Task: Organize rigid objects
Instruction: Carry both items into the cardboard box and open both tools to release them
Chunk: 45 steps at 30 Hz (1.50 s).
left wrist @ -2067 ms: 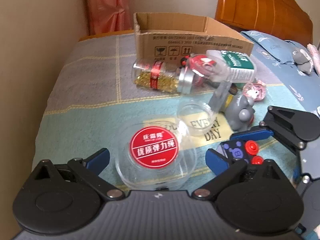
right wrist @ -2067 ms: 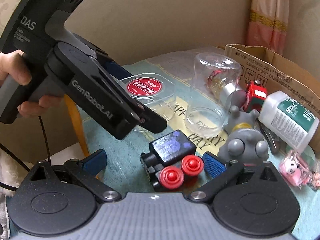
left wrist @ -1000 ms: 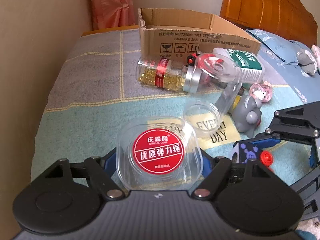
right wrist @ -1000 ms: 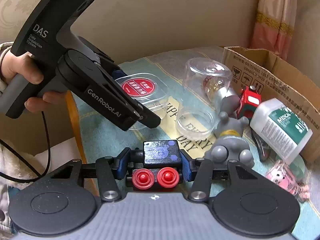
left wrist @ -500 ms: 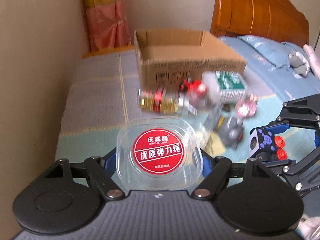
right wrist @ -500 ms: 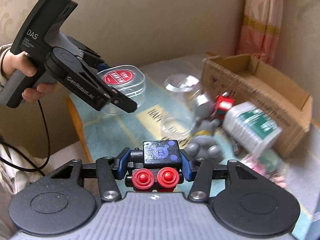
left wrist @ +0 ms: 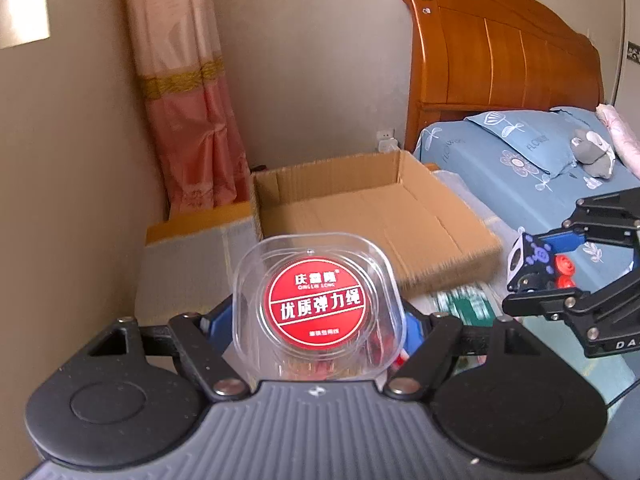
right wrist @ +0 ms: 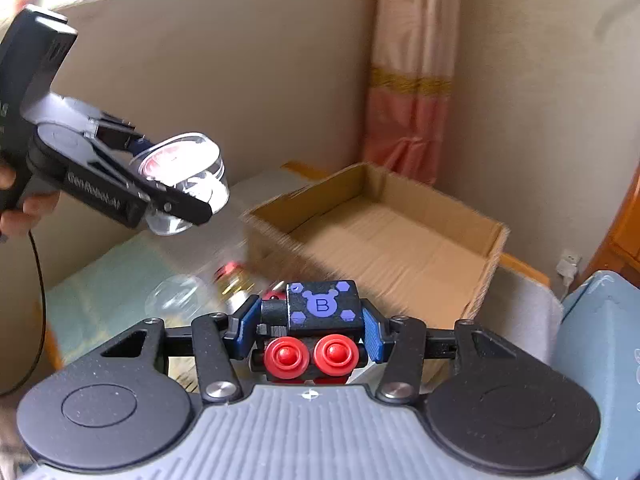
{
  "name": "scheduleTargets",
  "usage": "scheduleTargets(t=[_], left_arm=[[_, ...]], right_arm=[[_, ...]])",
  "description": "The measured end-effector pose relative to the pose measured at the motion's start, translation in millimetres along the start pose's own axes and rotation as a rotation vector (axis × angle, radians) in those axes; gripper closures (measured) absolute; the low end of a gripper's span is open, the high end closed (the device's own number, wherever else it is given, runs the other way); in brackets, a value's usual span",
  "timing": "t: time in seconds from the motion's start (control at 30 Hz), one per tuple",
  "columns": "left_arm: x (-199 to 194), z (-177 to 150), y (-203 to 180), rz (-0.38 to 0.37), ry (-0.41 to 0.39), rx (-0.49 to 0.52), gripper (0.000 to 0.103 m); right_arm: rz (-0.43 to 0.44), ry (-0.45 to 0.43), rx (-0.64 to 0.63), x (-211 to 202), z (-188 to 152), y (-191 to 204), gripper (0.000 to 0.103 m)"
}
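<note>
My left gripper (left wrist: pixel 316 320) is shut on a clear plastic box with a round red label (left wrist: pixel 316 304) and holds it in the air before the open cardboard box (left wrist: pixel 368 216). It also shows in the right wrist view (right wrist: pixel 180 184), raised at the left. My right gripper (right wrist: pixel 308 330) is shut on a black toy block with purple marks and two red knobs (right wrist: pixel 320 320), lifted near the cardboard box (right wrist: pixel 392 248). The same toy shows in the left wrist view (left wrist: pixel 536 268) at the right. The cardboard box looks empty inside.
A clear cup (right wrist: pixel 172 296), a jar of yellow capsules (right wrist: pixel 232 276) and a green-labelled white bottle (left wrist: pixel 460 300) lie blurred on the covered table below. A pink curtain (left wrist: pixel 184 120), beige walls, a wooden headboard (left wrist: pixel 500 48) and a blue bed (left wrist: pixel 532 168) surround the table.
Both grippers closed on their objects, then lifted them off the table and moved toward the cardboard box. The view now looks down into the box.
</note>
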<state>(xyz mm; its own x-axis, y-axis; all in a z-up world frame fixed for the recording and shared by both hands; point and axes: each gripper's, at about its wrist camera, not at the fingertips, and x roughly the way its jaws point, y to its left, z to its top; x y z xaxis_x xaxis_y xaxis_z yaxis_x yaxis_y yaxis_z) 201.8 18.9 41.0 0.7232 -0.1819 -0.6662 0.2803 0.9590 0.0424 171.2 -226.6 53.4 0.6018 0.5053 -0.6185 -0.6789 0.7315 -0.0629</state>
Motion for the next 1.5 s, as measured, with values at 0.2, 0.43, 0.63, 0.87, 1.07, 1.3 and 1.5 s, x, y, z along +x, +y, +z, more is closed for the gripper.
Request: scheduleTargets(t=[0.2, 0.43, 0.63, 0.87, 1.07, 1.3, 1.5], left_arm=[[43.8, 34.0, 0.9, -0.006, 0.023, 0.028, 0.026], [96.9, 59.2, 6.2, -0.001, 0.068, 0.039, 0.026], [125.3, 71.0, 13.8, 0.004, 0.037, -0.013, 0.011], [121.2, 65.7, 18.8, -0.007, 0.029, -0.036, 0.01], [104.2, 58.2, 22.6, 0.014, 0.031, -0.025, 0.01], [82.3, 46.9, 27.6, 0.029, 0.03, -0.044, 0.008], [55.8, 37.2, 24.4, 0.036, 0.006, -0.046, 0.006]], right_arm=[[-0.038, -0.005, 0.018, 22.3, 26.3, -32.4, 0.047], [-0.058, 0.036, 0.043, 60.7, 40.9, -61.7, 0.047], [-0.068, 0.063, 0.06, 82.3, 40.6, -76.1, 0.047], [-0.067, 0.079, 0.073, 96.0, 44.5, -87.5, 0.047], [-0.084, 0.077, 0.075, 107.5, 56.4, -91.7, 0.047], [-0.175, 0.014, 0.072, 109.9, 68.1, -91.0, 0.005], [-0.163, 0.015, 0.093, 86.0, 58.7, -76.0, 0.002]])
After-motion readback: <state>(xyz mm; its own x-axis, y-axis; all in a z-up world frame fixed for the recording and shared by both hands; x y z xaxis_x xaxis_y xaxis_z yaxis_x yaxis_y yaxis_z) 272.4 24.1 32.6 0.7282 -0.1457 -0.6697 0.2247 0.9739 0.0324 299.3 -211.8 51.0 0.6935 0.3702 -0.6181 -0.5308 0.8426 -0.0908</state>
